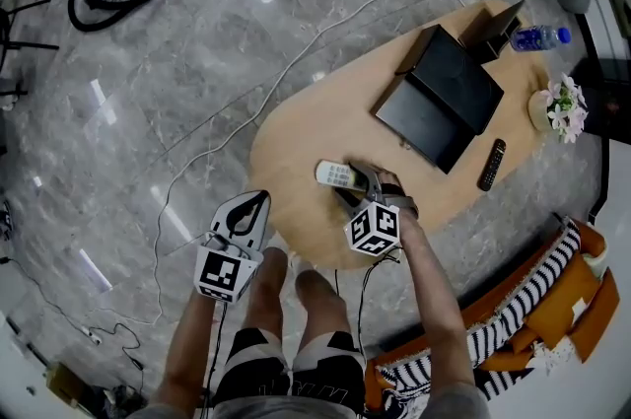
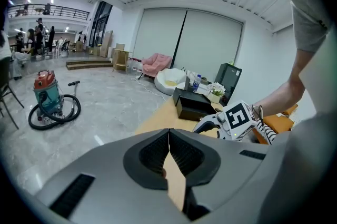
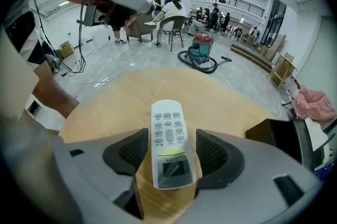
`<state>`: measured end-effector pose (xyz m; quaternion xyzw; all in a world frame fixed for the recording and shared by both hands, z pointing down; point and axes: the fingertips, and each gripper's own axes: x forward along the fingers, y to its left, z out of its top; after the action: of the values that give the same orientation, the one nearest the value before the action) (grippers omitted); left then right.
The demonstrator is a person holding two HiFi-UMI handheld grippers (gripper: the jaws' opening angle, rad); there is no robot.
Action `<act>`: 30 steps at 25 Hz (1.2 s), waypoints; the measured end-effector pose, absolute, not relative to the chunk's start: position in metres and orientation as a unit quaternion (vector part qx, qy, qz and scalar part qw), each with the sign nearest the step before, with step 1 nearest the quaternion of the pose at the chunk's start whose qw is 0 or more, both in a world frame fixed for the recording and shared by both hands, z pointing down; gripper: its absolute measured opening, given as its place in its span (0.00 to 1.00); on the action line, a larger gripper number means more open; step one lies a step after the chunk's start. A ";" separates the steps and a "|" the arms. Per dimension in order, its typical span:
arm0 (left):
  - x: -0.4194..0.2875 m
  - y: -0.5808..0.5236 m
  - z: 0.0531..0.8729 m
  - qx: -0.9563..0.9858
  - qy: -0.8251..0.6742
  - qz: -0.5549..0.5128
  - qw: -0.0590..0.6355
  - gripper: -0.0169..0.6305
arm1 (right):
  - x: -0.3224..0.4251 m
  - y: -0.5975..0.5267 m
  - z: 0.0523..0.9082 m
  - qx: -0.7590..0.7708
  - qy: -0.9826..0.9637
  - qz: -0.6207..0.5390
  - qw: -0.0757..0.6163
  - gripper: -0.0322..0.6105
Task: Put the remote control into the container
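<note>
On the table (image 1: pixel 296 136), right claw (image 3: pixel 168 157) gapes around the remote (image 1: pixel 333 174), black container (image 1: pixel 444 97) beyond; left claw (image 2: pixel 169 138) closed.

**Left gripper view: contents**

- Left gripper (image 2: pixel 169 146): jaws pressed together, nothing between them.
- Wooden counter (image 2: pixel 158 118), beyond: carries a black container (image 2: pixel 194 105), a bottle (image 2: pixel 197 82) and flowers (image 2: pixel 217 90).
- Right gripper (image 2: pixel 226 120): over the counter's right side.
- Vacuum cleaner (image 2: pixel 50 96): on the grey floor (image 2: pixel 105 112), left.

head view: steeply down | left gripper view: across room | right gripper view: close; all seemingly share table (image 1: pixel 296 141)
</note>
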<state>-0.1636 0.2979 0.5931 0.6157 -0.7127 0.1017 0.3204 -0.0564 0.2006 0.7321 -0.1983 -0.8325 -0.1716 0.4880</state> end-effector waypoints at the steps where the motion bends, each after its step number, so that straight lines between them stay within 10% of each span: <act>1: -0.164 0.299 0.594 0.615 -0.713 0.102 0.321 0.04 | -0.056 0.200 0.734 -0.198 -0.831 -0.172 0.491 0.47; 30: -0.165 0.263 0.564 0.639 -0.696 0.112 0.307 0.04 | -0.052 0.160 0.670 -0.141 -0.853 -0.149 0.480 0.43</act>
<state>-0.1652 0.2630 0.5638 0.6390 -0.6965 0.1121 0.3066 -0.0521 0.1600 0.6703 -0.1412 -0.8528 -0.1487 0.4802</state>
